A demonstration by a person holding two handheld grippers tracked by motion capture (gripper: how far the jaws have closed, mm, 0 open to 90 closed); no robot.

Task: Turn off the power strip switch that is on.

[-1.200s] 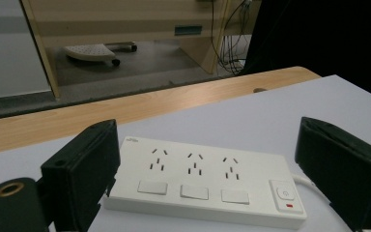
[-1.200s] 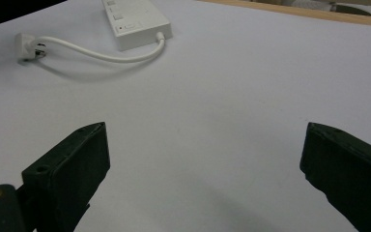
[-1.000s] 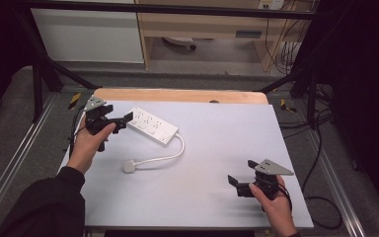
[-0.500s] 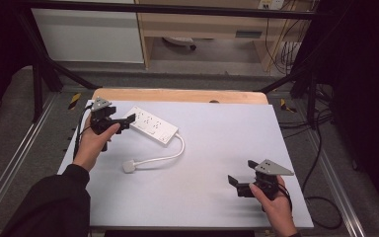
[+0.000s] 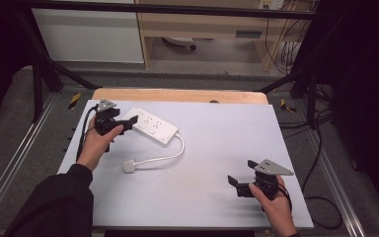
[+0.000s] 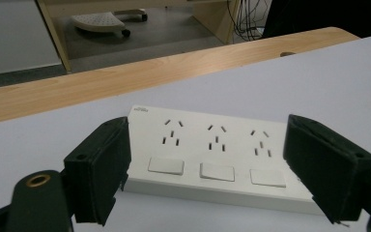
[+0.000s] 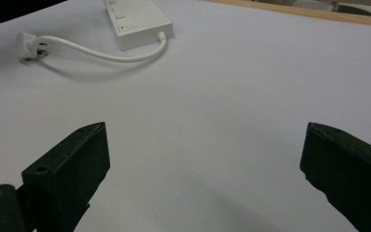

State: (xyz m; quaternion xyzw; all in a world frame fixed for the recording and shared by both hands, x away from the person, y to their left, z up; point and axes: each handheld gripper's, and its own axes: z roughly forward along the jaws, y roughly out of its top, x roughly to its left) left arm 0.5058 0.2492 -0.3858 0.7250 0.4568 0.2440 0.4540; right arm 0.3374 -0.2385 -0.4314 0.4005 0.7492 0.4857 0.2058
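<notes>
Lighting's pretty uneven in the high view: the white table [image 5: 217,163] is lit brightly and evenly from above, while the left and right edges of the frame drop off into near black. Shadows on the tabletop are soft and short. No harsh glare anywhere. The whole high view is a bit soft and grainy. In both gripper views the black jaws at the bottom are out of focus, and the background looks slightly blurry too.
</notes>
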